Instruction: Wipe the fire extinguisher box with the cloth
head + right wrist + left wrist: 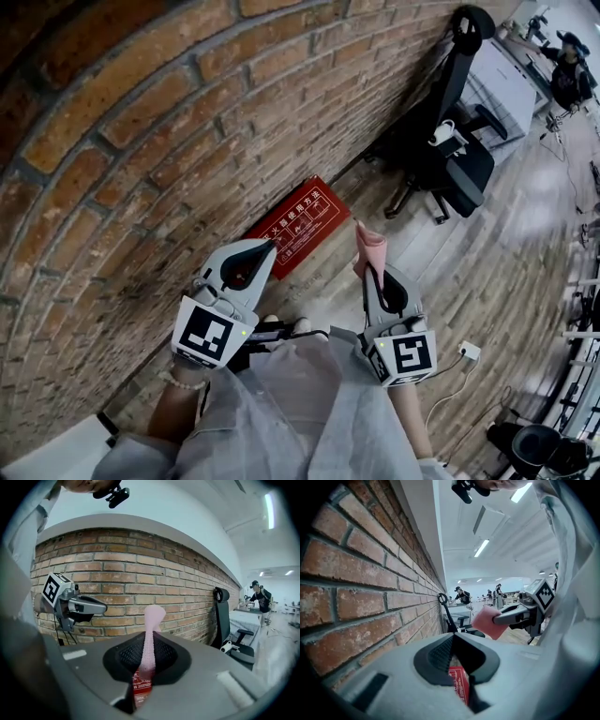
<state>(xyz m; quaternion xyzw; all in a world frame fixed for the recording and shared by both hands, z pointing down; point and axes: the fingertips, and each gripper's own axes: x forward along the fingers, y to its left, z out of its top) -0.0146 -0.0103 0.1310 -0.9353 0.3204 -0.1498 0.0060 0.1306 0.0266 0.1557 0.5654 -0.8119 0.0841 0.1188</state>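
We log a wood-plank floor (525,281) — standing on it, the red fire extinguisher box (298,223) at the brick wall's (141,187) foot, a black office chair (450,159) further along, and a white socket block (470,352) with its cable.

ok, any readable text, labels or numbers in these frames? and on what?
"火器使用方法", as best it reads: white heading on the red fire extinguisher box; its start runs behind the left gripper.
Smaller white lines under that heading: too small to read.
Marker cube on each gripper: black-and-white square pattern, no words.
Pink cloth in the right gripper: no print.
Nothing else is readable.
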